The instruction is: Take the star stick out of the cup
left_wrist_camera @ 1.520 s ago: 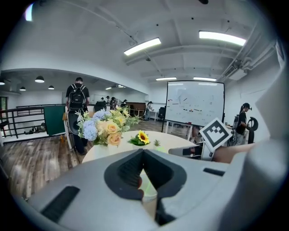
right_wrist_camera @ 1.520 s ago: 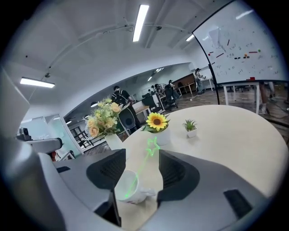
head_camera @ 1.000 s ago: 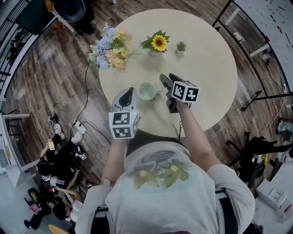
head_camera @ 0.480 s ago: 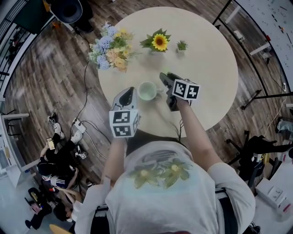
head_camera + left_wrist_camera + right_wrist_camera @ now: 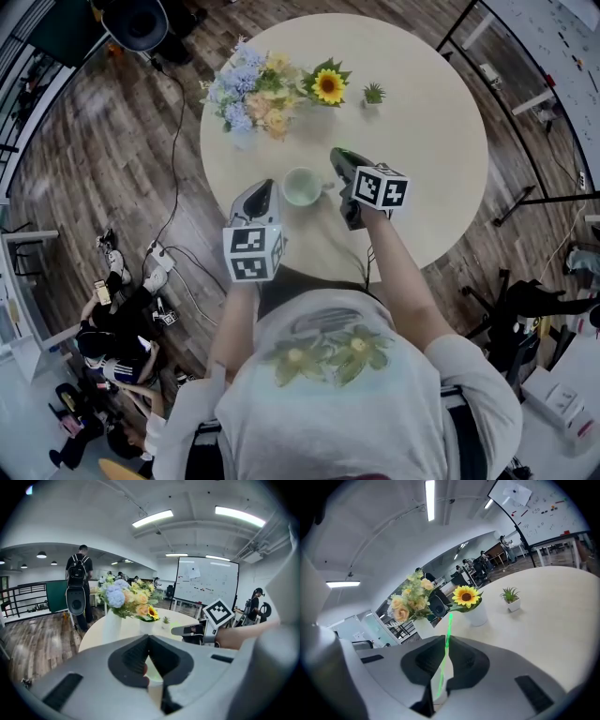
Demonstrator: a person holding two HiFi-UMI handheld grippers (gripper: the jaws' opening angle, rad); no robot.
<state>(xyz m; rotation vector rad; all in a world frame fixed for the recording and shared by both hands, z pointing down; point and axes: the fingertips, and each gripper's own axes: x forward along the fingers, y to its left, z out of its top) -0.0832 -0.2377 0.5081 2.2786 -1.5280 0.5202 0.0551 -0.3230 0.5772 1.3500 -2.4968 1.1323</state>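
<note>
On the round tabletop (image 5: 427, 141), a mixed bouquet (image 5: 251, 89) stands at the far left edge. Nearer the person, the left gripper (image 5: 263, 190) carries a cube of black-and-white square markers, and its jaws are drawn together on the pale rim of the cup (image 5: 302, 186) just to its right. Beyond the cup is a potted sunflower (image 5: 327, 86). The right gripper (image 5: 340, 157), with the same marker cube, sits just right of the cup. Its jaws are closing, with the thin green star stick (image 5: 446, 634) pinched between their tips. The stick rises above them and its lower end is hidden. A small potted plant (image 5: 374, 94) stands further right. Writing on the background whiteboard (image 5: 206, 583) is too small to read.
</note>
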